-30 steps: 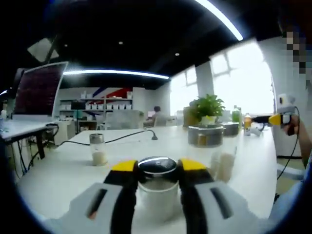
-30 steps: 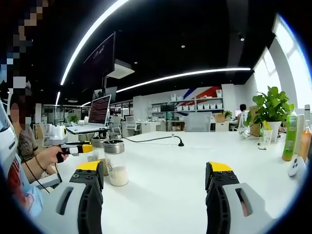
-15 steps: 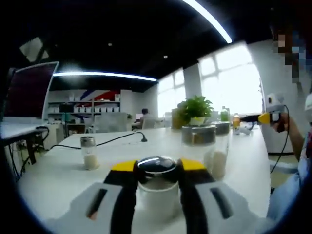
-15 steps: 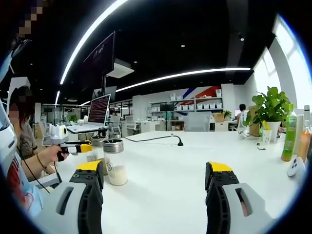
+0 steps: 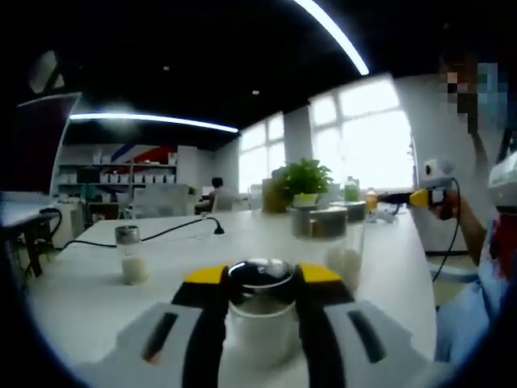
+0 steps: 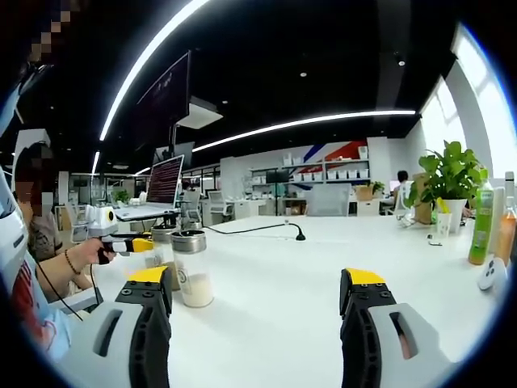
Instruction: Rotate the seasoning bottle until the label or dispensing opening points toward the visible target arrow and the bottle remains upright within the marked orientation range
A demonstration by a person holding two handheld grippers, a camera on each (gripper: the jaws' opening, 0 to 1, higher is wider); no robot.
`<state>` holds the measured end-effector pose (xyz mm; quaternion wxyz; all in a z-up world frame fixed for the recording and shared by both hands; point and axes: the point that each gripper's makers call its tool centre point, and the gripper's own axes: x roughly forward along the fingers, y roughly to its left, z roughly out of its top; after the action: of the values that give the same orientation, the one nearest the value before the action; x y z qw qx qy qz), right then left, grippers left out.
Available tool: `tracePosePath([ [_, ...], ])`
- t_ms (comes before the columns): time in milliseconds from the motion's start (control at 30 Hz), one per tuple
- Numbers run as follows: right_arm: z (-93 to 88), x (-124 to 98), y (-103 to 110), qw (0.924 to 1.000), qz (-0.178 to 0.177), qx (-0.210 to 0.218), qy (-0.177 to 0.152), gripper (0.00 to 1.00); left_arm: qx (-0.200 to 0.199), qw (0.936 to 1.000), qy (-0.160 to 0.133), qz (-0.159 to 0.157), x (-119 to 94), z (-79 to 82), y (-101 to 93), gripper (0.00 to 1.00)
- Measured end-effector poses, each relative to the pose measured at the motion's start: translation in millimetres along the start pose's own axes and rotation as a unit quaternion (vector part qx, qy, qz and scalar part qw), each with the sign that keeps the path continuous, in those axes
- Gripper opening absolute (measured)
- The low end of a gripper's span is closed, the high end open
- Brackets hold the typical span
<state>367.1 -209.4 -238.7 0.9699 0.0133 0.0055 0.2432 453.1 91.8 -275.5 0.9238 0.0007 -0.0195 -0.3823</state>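
My left gripper [image 5: 260, 283] is shut on a clear seasoning bottle [image 5: 260, 311] with a steel lid and white powder; the yellow-tipped jaws press both sides just under the lid. It stands upright on the white table [image 5: 81, 299]. In the right gripper view, the left gripper [image 6: 133, 245] sits far left in a person's hand, against the held bottle [image 6: 161, 237]. A second lidded bottle [image 6: 188, 271] stands just in front of it. My right gripper [image 6: 257, 283] is open, well right of both bottles, over the bare table [image 6: 275, 259].
A small shaker [image 5: 129, 255] stands left and a larger jar [image 5: 327, 238] right of the held bottle. A potted plant [image 6: 448, 174], a green bottle [image 6: 481, 234], a black cable [image 6: 258, 230] and a laptop [image 6: 166, 182] sit farther back.
The left gripper view has swung, so the shaker, plant and windows slid left while the bottle stays fixed between the jaws. The right gripper view is almost unchanged.
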Motion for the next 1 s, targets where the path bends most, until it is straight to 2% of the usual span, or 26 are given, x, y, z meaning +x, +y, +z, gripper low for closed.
tracePosePath([
  [433,-1.4,1.2,-0.6,1.0000,0.000,0.000,0.005,0.88,-0.004,0.9983,0.000,-0.058,1.5,0.5,-1.5,0.34],
  [667,-3.8,3.3,0.0,0.9999,-0.001,0.001,0.010,0.87,-0.011,0.9968,0.002,-0.079,1.9,0.2,-1.8,0.34],
  [1000,-4.9,3.1,0.4,0.9999,-0.002,-0.005,0.016,0.87,-0.012,0.9907,-0.001,-0.136,2.8,0.0,-4.7,0.34],
])
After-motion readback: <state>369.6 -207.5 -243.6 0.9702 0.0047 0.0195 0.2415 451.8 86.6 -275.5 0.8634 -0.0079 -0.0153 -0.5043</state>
